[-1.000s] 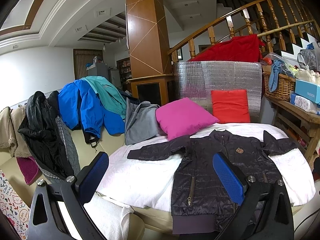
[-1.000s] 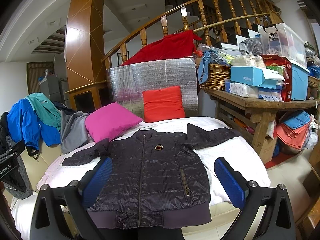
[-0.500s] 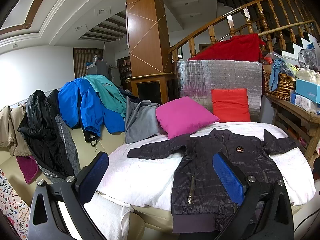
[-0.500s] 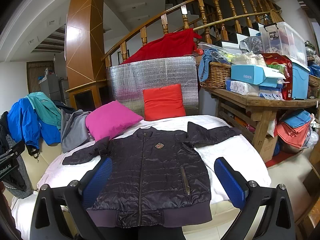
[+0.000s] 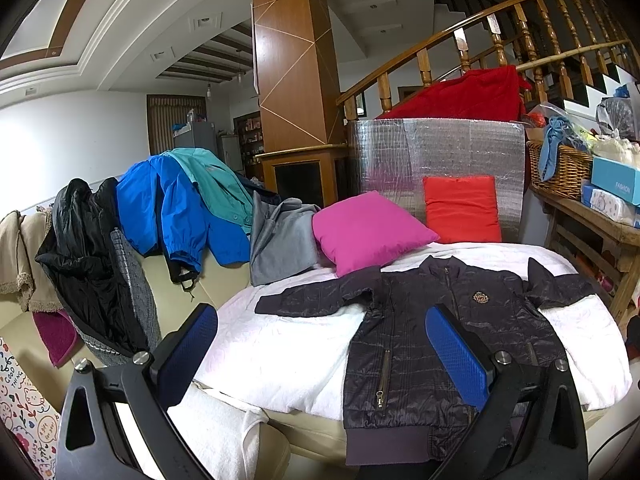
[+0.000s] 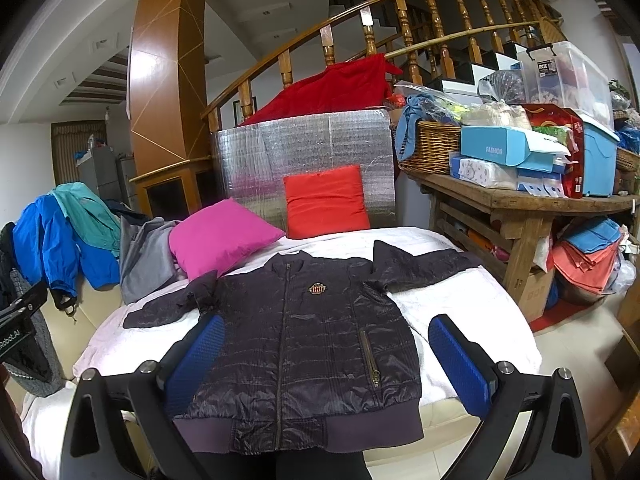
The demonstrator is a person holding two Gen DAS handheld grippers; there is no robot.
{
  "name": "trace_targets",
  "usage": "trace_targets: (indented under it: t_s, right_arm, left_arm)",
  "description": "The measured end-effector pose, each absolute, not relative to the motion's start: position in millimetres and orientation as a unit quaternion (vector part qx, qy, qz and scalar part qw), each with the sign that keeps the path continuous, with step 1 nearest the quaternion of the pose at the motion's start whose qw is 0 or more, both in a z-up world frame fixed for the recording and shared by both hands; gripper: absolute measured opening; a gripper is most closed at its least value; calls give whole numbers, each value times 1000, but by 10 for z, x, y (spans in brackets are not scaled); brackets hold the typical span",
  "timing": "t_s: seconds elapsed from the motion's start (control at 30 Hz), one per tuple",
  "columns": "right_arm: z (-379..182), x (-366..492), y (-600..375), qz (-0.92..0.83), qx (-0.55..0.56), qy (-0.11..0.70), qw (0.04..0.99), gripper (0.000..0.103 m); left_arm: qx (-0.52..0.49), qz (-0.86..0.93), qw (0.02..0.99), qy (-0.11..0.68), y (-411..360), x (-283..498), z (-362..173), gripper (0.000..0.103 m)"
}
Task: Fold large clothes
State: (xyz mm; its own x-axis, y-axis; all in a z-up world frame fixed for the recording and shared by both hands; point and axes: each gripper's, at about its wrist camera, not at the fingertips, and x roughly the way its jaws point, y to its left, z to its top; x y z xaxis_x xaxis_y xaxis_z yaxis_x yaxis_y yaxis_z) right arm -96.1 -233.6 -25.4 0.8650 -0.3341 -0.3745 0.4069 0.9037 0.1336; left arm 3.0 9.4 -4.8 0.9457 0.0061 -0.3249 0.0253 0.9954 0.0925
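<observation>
Both grippers, left [image 5: 320, 350] and right [image 6: 326, 360], hang wide open with nothing between their fingers. One dark jacket [image 6: 304, 344] lies spread flat, zipped, on the white bed cover [image 6: 460, 304], just ahead of them.

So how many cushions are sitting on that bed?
2. The pink cushion lies at the back left of the white bed, beside a grey garment. The red cushion stands upright against the silver panel. Others could be hidden.

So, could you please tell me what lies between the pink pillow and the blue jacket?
A crumpled grey garment lies between the pink pillow and the blue jacket, clearest in the left wrist view.
</observation>
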Motion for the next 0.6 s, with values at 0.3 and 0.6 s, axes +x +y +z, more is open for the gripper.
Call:
trace_targets:
  t_s: [0.3,0.6]
  right_arm:
    - [-252,-953,-2340,-193,105,175,960,103]
    - [-262,-953,-2343,-193,105,175,960,103]
  left_arm:
    - [48,-5,985,165,92,31,-50,103]
    - [48,-6,985,165,97,29,-57,103]
